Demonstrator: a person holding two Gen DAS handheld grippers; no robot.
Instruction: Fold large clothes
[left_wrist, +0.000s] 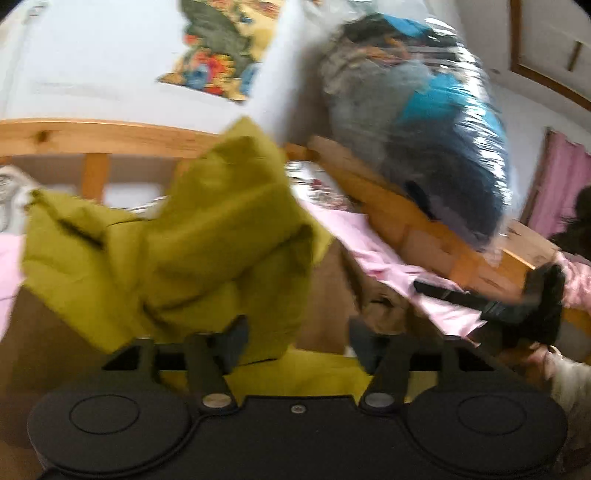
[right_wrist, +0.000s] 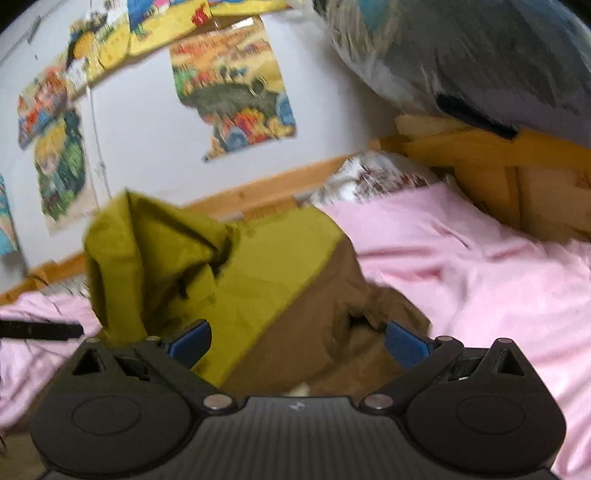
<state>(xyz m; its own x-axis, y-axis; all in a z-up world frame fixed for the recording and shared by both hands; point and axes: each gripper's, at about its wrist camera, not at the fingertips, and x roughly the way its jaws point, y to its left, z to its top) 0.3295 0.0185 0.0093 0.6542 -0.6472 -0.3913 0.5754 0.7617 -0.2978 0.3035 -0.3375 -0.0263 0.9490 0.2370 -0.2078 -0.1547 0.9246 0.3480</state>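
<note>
An olive-green garment (left_wrist: 177, 236) lies crumpled over a brown garment (left_wrist: 340, 295) on a pink bedsheet (left_wrist: 369, 251). My left gripper (left_wrist: 297, 341) is open, its jaws wide apart, right at the green cloth's near edge. The right gripper shows in this view (left_wrist: 532, 302) at the far right, dark and blurred. In the right wrist view, the green garment (right_wrist: 229, 266) overlaps the brown one (right_wrist: 332, 314). My right gripper (right_wrist: 297, 343) is open just above both, jaws wide, holding nothing. The left gripper's finger tip (right_wrist: 44, 330) shows at the left edge.
A wooden bed frame (left_wrist: 110, 134) runs along the white wall with colourful posters (right_wrist: 236, 99). A large clear plastic bag of clothes (left_wrist: 424, 140) rests on the frame at the right. A patterned pillow (right_wrist: 376, 177) lies at the bed's head. Pink curtain (left_wrist: 561, 192) at far right.
</note>
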